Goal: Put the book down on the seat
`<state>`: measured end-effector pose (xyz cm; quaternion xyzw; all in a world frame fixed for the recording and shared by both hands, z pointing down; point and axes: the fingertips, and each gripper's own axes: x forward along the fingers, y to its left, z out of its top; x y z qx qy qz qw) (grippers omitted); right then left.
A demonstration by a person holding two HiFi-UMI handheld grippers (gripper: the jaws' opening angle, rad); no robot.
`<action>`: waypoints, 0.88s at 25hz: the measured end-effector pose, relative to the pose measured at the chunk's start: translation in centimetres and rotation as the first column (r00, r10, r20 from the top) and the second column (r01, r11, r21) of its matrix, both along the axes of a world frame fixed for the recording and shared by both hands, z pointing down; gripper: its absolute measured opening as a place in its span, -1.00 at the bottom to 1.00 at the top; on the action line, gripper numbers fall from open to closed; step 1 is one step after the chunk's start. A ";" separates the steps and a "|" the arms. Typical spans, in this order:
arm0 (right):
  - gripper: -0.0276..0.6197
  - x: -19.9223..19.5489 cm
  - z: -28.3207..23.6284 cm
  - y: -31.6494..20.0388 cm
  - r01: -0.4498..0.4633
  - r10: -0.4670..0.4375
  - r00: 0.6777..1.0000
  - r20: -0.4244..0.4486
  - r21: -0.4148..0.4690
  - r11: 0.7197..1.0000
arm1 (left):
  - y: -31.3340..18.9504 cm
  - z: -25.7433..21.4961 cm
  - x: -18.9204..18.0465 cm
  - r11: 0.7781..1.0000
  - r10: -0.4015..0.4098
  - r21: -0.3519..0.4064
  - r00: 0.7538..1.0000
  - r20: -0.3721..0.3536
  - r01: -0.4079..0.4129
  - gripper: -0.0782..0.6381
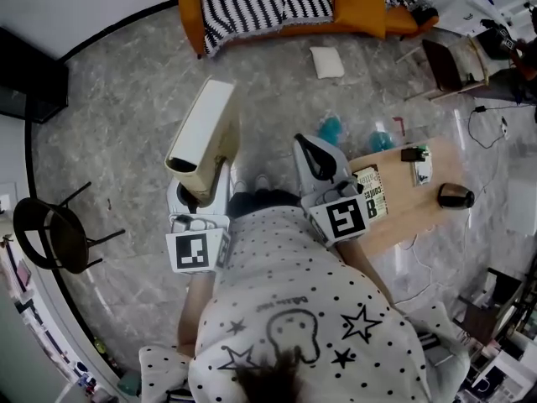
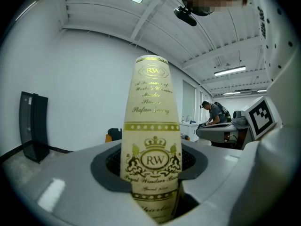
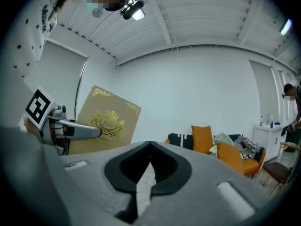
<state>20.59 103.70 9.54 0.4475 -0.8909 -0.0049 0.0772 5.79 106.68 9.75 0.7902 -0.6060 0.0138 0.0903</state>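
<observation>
A cream book [image 1: 205, 128] with gold print stands upright in my left gripper [image 1: 201, 185], which is shut on its lower end. In the left gripper view the book's spine [image 2: 152, 140] fills the gap between the jaws and rises well above them. My right gripper [image 1: 323, 170] is level beside it, shut with nothing in it; in the right gripper view its tips [image 3: 149, 149] meet. That view also has the book's cover [image 3: 109, 121] to the left. An orange sofa [image 1: 361, 7] with striped cushions stands far ahead across the floor.
A low wooden table [image 1: 411, 212] at my right carries a book, a small device and a black object. A black round chair [image 1: 50, 233] stands at the left and a dark chair [image 1: 449, 64] at the upper right. A white pad [image 1: 326, 61] lies on the grey floor.
</observation>
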 end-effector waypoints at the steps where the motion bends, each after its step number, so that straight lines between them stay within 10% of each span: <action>1: -0.91 0.3 0.1 0.0 -0.003 0.003 1.000 0.000 -0.003 1.000 | -0.1 0.0 0.4 1.000 0.008 0.011 1.000 -0.002 -0.008 -0.13; 22: -0.91 -0.9 1.6 -4.0 0.019 -0.016 0.999 0.052 -0.075 0.997 | -5.6 0.4 -1.4 0.999 0.033 0.007 0.999 -0.039 -0.032 -0.13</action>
